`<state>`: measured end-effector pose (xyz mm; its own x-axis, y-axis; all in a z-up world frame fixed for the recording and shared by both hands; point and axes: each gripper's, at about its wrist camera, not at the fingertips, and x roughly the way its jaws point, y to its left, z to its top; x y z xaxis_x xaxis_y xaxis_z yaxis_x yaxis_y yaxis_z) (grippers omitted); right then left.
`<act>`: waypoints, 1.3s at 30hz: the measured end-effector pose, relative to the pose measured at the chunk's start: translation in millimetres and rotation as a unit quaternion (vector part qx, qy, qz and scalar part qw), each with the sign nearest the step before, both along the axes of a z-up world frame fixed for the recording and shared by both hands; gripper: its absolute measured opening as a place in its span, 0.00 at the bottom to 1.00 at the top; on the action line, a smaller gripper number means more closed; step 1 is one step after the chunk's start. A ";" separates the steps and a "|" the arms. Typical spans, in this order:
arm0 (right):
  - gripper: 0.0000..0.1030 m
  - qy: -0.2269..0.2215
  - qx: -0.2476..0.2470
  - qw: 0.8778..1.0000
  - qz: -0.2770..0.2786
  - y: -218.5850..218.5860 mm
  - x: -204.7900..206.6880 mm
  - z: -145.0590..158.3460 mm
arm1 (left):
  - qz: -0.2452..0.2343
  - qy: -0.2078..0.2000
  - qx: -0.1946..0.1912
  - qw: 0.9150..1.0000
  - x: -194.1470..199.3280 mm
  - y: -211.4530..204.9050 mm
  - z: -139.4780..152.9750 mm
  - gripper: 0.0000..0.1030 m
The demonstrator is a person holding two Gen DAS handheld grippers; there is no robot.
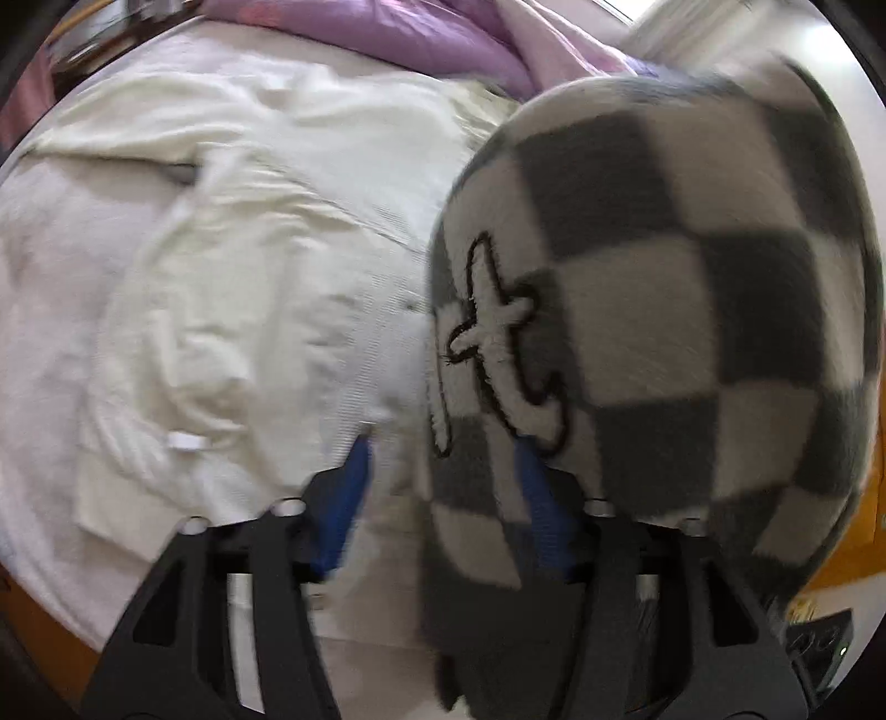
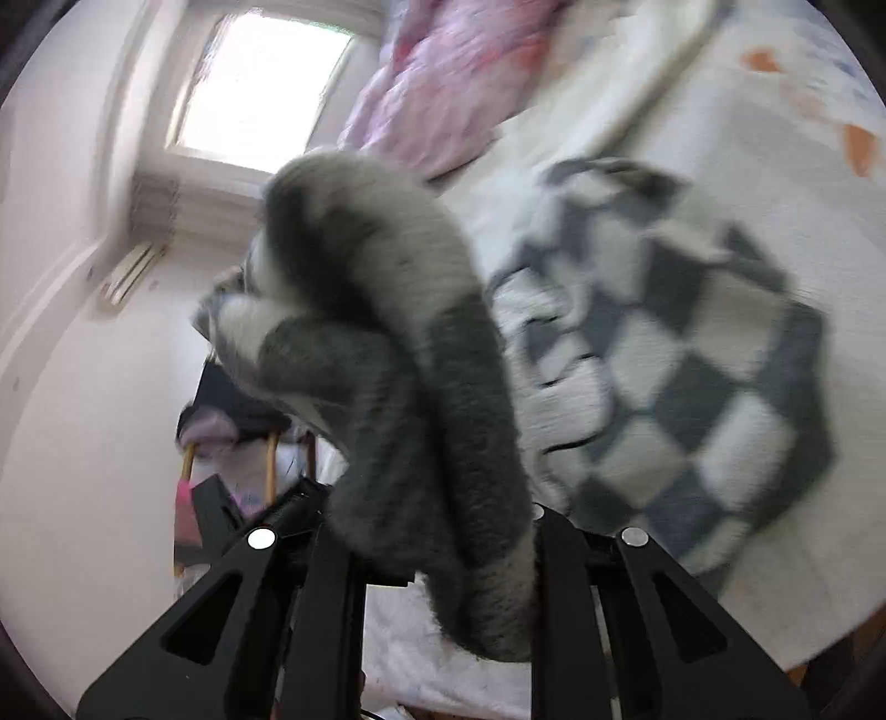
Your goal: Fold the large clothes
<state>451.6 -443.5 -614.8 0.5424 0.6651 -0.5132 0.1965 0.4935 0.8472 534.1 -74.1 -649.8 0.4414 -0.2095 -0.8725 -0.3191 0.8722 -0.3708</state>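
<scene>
Left wrist view, left to right: cream garment (image 1: 266,266) spread rumpled over the white bed (image 1: 39,343), lilac duvet (image 1: 387,33) bunched at the far edge; left gripper (image 1: 443,443) with blue pads (image 1: 354,482) standing well apart, nothing pinched between them; checkered fleece (image 1: 664,343) bulging over the right-hand finger, draped against it rather than gripped.

Right wrist view, left to right: window (image 2: 260,83) and wall; right gripper (image 2: 443,498) closed down on a thick roll of the checkered fleece (image 2: 692,376), fingertips buried in pile and not themselves visible; remainder of the fleece trailing rightward onto the bed (image 2: 775,166).

Governing relation: fleece lying to the right of the left gripper and partly over it, its long run stretching from the right gripper's bunched hold out across the mattress. Right hand judged the nearer, being already attached; left hand free, likely needing a far edge or corner for the fold.

Appearance of the fleece: grey and off-white squares, deep soft nap, black-outlined embroidered motif on a pale square; bulky, limp, motion-blurred in both views.
</scene>
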 end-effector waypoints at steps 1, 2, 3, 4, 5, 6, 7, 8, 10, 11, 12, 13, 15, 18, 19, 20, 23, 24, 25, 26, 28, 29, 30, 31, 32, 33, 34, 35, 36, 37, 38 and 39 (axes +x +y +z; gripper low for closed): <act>0.14 0.010 0.000 1.000 -0.013 -7.7 -3.2 -6.3 | -0.006 0.000 0.000 1.000 3.2 -7.9 -1.7 0.67; 0.14 0.027 -0.001 0.999 -0.032 -19.4 -7.5 -15.9 | -0.017 0.000 -0.006 1.000 7.0 -19.4 -4.7 0.68; 0.14 0.043 0.000 0.998 -0.049 -29.5 -11.3 -26.1 | -0.024 0.002 -0.008 1.000 10.1 -28.6 -7.6 0.70; 0.14 0.056 0.004 0.997 -0.060 -36.5 -13.1 -33.8 | -0.037 0.004 -0.008 0.999 14.5 -40.3 -10.4 0.72; 0.14 0.077 0.015 0.994 -0.079 -45.7 -16.9 -45.6 | -0.047 0.004 -0.007 0.999 17.0 -48.2 -12.4 0.74; 0.14 0.095 0.024 0.991 -0.090 -53.0 -19.9 -55.9 | -0.061 0.006 -0.005 0.998 20.7 -57.9 -15.7 0.76; 0.14 0.117 0.021 0.989 -0.092 -59.7 -21.6 -68.2 | -0.071 0.009 -0.001 0.997 24.2 -64.9 -19.2 0.80; 0.14 0.125 0.015 0.988 -0.094 -60.8 -22.0 -75.6 | -0.086 0.019 0.003 0.996 29.2 -74.9 -26.4 0.82; 0.15 0.139 0.014 0.986 -0.091 -68.8 -20.9 -85.0 | -0.090 0.037 0.006 0.995 38.5 -86.6 -39.2 0.86; 0.17 0.142 0.012 0.986 -0.087 -72.5 -18.3 -86.9 | -0.086 0.038 0.014 0.995 41.5 -89.0 -43.6 0.87; 0.19 0.143 0.010 0.986 -0.082 -74.4 -14.4 -84.9 | -0.085 0.040 0.019 0.995 44.3 -90.2 -46.6 0.87; 0.20 0.143 0.009 0.987 -0.073 -72.6 -10.3 -83.0 | -0.083 0.043 0.022 0.995 47.4 -89.2 -48.9 0.87; 0.21 0.144 0.007 0.988 -0.054 -69.9 -8.5 -73.3 | -0.073 0.052 0.022 0.996 52.0 -86.2 -53.1 0.87; 0.27 0.154 -0.008 0.988 -0.027 -66.8 -13.2 -59.9 | -0.078 0.056 0.029 0.995 55.7 -89.3 -52.4 0.88; 0.35 0.161 -0.029 0.986 -0.019 -67.7 -15.1 -52.3 | -0.080 0.056 0.033 0.995 57.8 -91.0 -53.2 0.88; 0.37 0.164 -0.058 0.985 -0.015 -71.4 -19.6 -44.7 | -0.079 0.058 0.036 0.995 60.0 -91.8 -54.5 0.88; 0.38 0.148 -0.130 0.980 -0.008 -85.8 -39.0 -17.2 | -0.082 0.062 0.034 0.994 63.7 -91.8 -57.0 0.89; 0.38 0.131 -0.175 0.976 0.002 -89.5 -40.9 -3.1 | -0.084 0.063 0.033 0.994 64.7 -91.2 -57.1 0.89; 0.38 0.108 -0.207 0.972 0.014 -89.5 -39.7 10.3 | -0.085 0.061 0.031 0.994 64.2 -90.4 -56.7 0.89; 0.37 0.092 -0.230 0.969 0.024 -87.5 -39.4 16.1 | -0.086 0.057 0.030 0.994 62.6 -89.8 -55.5 0.89; 0.30 0.044 -0.250 0.965 0.059 -73.1 -27.1 28.4 | -0.083 0.054 0.024 0.995 61.9 -87.5 -54.0 0.89; 0.28 0.030 -0.254 0.964 0.072 -66.8 -18.4 26.4 | -0.081 0.051 0.020 0.995 60.0 -86.2 -52.8 0.89; 0.27 0.017 -0.257 0.962 0.094 -54.8 -7.9 22.2 | -0.079 0.047 0.017 0.996 57.8 -84.9 -50.5 0.89; 0.25 0.014 -0.266 0.957 0.114 -42.6 4.4 12.5 | -0.078 0.042 0.015 0.996 54.2 -83.6 -48.0 0.89; 0.24 0.028 -0.293 0.947 0.132 -35.4 12.0 -3.2 | -0.078 0.033 0.012 0.996 49.4 -81.2 -44.0 0.89; 0.19 0.042 -0.318 0.936 0.145 -30.1 24.8 -20.0 | -0.079 0.026 0.011 0.997 43.5 -77.6 -39.9 0.89; 0.10 0.062 -0.344 0.923 0.161 -26.9 31.0 -44.4 | -0.079 0.024 0.009 0.997 38.5 -74.2 -37.8 0.89; 0.08 0.075 -0.344 0.922 0.164 -27.6 37.8 -59.1 | -0.076 0.023 0.002 0.997 31.0 -67.8 -35.7 0.89; 0.08 0.089 -0.330 0.926 0.162 -32.5 41.3 -71.2 | -0.069 0.024 -0.010 0.997 22.5 -61.2 -35.2 0.89; 0.07 0.097 -0.318 0.930 0.158 -37.0 44.2 -76.4 | -0.062 0.025 -0.020 0.998 14.4 -55.7 -35.5 0.89; 0.07 0.098 -0.316 0.930 0.159 -38.6 45.7 -77.0 | -0.056 0.028 -0.030 0.998 5.2 -50.0 -36.9 0.89; 0.07 0.100 -0.313 0.930 0.163 -39.1 46.7 -76.9 | -0.050 0.033 -0.037 0.997 -4.2 -45.5 -39.5 0.89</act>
<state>498.2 -482.7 -691.7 0.2171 0.3142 -0.9242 0.0728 0.9389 0.3364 530.0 -119.6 -689.3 0.3573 -0.3154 -0.8791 -0.2567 0.8719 -0.4171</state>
